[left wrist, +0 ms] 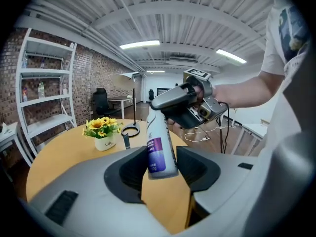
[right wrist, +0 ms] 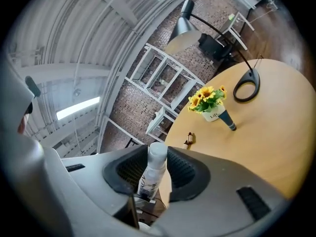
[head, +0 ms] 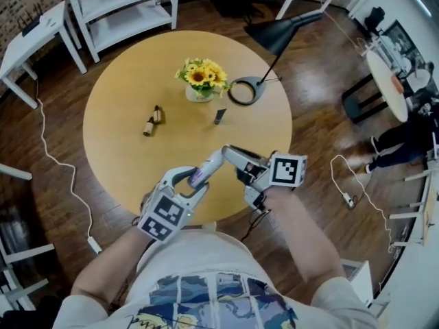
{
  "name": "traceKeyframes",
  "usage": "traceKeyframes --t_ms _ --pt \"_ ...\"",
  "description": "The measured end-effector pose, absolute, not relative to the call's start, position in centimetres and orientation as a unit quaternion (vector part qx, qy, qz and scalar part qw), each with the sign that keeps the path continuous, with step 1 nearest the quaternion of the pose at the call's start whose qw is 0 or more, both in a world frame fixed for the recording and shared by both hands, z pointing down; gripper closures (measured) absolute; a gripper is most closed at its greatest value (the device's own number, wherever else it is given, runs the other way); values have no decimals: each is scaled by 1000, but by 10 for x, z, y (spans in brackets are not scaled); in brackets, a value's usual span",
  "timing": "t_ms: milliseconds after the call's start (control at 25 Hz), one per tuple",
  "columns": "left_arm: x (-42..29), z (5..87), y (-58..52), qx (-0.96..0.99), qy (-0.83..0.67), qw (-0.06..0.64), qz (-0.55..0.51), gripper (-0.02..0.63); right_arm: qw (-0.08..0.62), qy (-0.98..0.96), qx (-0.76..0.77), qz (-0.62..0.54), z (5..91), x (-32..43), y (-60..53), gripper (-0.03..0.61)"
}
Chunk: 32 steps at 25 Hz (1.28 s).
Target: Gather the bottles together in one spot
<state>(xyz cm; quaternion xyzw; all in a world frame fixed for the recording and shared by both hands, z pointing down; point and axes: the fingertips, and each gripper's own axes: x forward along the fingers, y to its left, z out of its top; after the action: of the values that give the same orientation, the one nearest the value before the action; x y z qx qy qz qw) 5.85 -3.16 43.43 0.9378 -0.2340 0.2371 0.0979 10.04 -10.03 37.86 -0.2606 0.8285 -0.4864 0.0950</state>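
One white plastic bottle with a purple label point(head: 206, 169) is hanging over the near edge of the round wooden bench point(head: 120, 91): I am clamping its capped end in my right gripper point(right wrist: 151, 170), while my left gripper point(left wrist: 165, 164) is standing loose around its base.

A round table point(head: 116, 149) is showing a plain warm tan top against a dark brown wood floor point(head: 315, 101). A white spray bottle point(left wrist: 159, 149) is wearing a purple label band. The left gripper point(left wrist: 160, 164) and right gripper point(right wrist: 150, 169) are showing pale grey shells with black ribbed pads, and their marker cubes point(head: 288, 170) are carrying black-and-white square patterns. Yellow sunflowers point(head: 201, 74) with green leaves are sitting in a white pot point(head: 198, 94). A small bottle point(head: 151, 120) is looking brown, a tube point(head: 219, 116) dark teal, a lamp point(head: 274, 36) black, shelving point(head: 123, 12) white. The person's shirt point(head: 206, 300) is showing white with a blue and yellow print.
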Motion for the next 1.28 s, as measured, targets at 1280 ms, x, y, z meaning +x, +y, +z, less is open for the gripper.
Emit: traceKeyframes --t_ms 1280 --pt "-55 502 -56 880 -313 237 266 437 -155 854 -467 -170 446 110 -225 469"
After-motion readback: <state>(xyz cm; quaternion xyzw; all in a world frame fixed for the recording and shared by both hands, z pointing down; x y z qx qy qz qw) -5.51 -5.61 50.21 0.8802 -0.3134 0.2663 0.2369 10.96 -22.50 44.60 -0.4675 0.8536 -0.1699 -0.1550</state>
